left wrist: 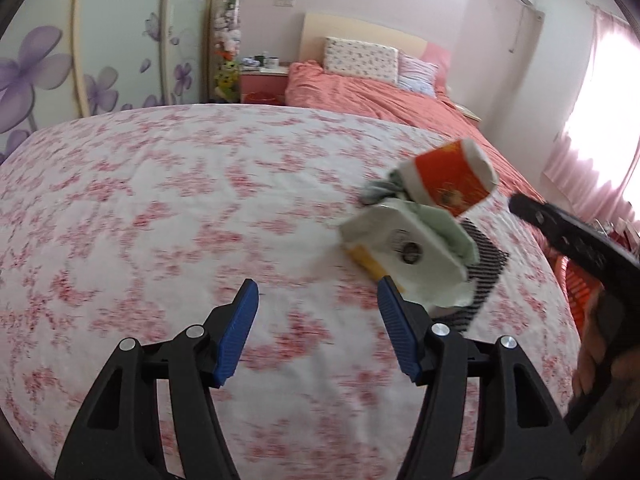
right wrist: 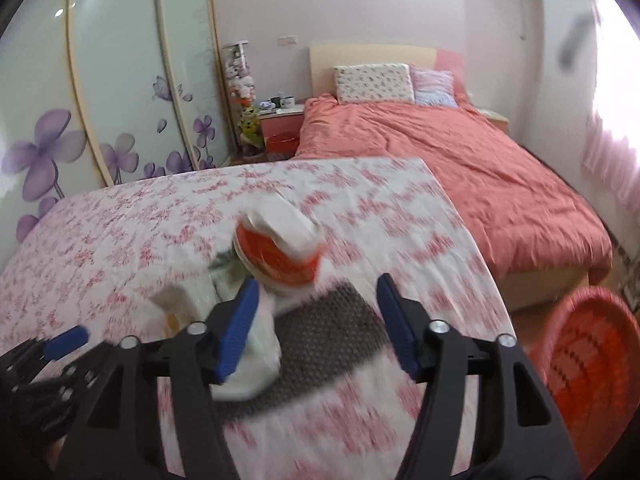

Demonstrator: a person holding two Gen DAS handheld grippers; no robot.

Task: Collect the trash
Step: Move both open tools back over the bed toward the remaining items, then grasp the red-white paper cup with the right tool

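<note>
both grippers, left (left wrist: pixel 318 312) and right (right wrist: pixel 316 308), spread and empty over floral cloth (left wrist: pixel 160 208); trash pile (left wrist: pixel 420 240) with orange cup (left wrist: pixel 448 180) just ahead-right of left, ahead-left of right (right wrist: pixel 276 256), roughly equidistant, blurred.

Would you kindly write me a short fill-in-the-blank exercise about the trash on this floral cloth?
1. The paper cup in the trash pile is white and ____.
2. Both tongs, left and right, have pads coloured ____.
3. The red basket stands on the ____, beside the table.
4. The bed behind is covered in a ____ duvet.

Missing words: orange; blue; floor; pink
</note>
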